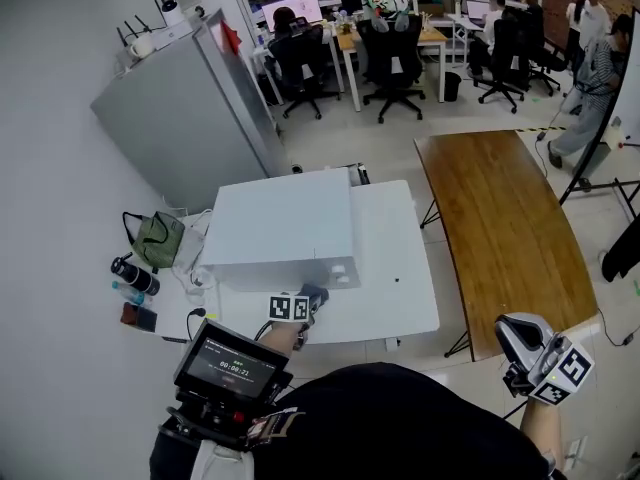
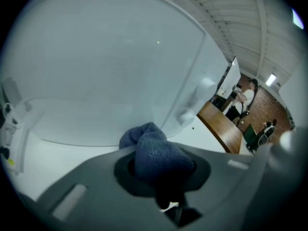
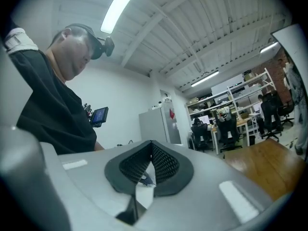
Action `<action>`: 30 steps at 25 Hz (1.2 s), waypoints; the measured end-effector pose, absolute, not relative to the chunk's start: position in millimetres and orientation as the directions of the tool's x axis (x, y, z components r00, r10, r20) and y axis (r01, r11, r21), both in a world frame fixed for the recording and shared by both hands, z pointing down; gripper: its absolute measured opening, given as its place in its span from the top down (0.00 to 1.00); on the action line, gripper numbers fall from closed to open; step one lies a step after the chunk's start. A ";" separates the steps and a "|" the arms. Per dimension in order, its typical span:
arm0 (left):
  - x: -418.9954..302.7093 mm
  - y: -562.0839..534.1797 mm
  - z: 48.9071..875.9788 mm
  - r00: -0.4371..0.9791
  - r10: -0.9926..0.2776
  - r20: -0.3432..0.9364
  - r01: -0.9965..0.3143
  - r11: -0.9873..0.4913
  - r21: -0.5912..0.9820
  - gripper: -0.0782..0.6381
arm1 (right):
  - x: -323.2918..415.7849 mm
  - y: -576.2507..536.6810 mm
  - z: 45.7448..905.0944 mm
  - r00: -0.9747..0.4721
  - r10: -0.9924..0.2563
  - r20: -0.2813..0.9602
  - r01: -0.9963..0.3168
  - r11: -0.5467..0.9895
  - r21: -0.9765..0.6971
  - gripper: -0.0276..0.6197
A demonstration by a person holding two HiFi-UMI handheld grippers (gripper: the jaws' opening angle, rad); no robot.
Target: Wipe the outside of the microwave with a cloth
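One cloth (image 2: pixel 154 150), clamped in left claw (image 1: pixel 310 300), by one microwave (image 1: pixel 285 228); right claw (image 3: pixel 149 170) closed, empty

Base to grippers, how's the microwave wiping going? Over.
Left gripper shut on bunched blue-grey knit cloth, at white boxy microwave's front. Right gripper shut, empty, aside. Nothing in the way.

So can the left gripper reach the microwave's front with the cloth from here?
Probably yes: the left gripper, shut on the cloth, is right by the microwave's front, with nothing visible between them.
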State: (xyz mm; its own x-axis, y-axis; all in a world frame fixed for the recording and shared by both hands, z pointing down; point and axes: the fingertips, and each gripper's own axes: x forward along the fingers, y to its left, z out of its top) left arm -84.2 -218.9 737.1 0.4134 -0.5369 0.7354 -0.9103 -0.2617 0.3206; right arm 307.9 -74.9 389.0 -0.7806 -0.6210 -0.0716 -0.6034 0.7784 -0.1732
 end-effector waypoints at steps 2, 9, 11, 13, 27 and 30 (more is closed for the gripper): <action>-123.4 -211.3 718.7 0.362 -0.591 0.720 -0.932 -0.208 0.298 0.81 | 291.7 -88.1 389.1 -0.817 -0.569 -0.093 -0.549 0.818 -0.172 0.95; -216.9 -177.4 627.2 0.225 -0.777 0.588 -0.967 -0.102 0.235 0.81 | 226.0 -131.3 380.8 -0.923 -0.351 -0.157 -0.329 0.932 -0.152 0.95; -233.4 -171.6 598.9 0.192 -0.819 0.541 -0.973 -0.088 0.212 0.81 | 203.0 -139.1 379.5 -0.943 -0.290 -0.166 -0.268 0.953 -0.139 0.95; -246.9 -161.1 577.9 0.155 -0.848 0.507 -0.980 -0.065 0.190 0.81 | 177.5 -146.1 378.8 -0.963 -0.216 -0.163 -0.198 0.973 -0.121 0.95; -283.7 -179.7 518.3 0.345 -0.890 0.297 -0.934 -0.293 0.205 0.81 | 37.6 -157.0 359.8 -0.980 -0.184 -0.078 -0.180 0.982 -0.057 0.95; -278.4 -180.9 513.3 0.492 -0.829 0.266 -0.869 -0.450 0.205 0.81 | 1.9 -150.1 356.6 -0.963 -0.260 -0.077 -0.253 0.963 -0.094 0.95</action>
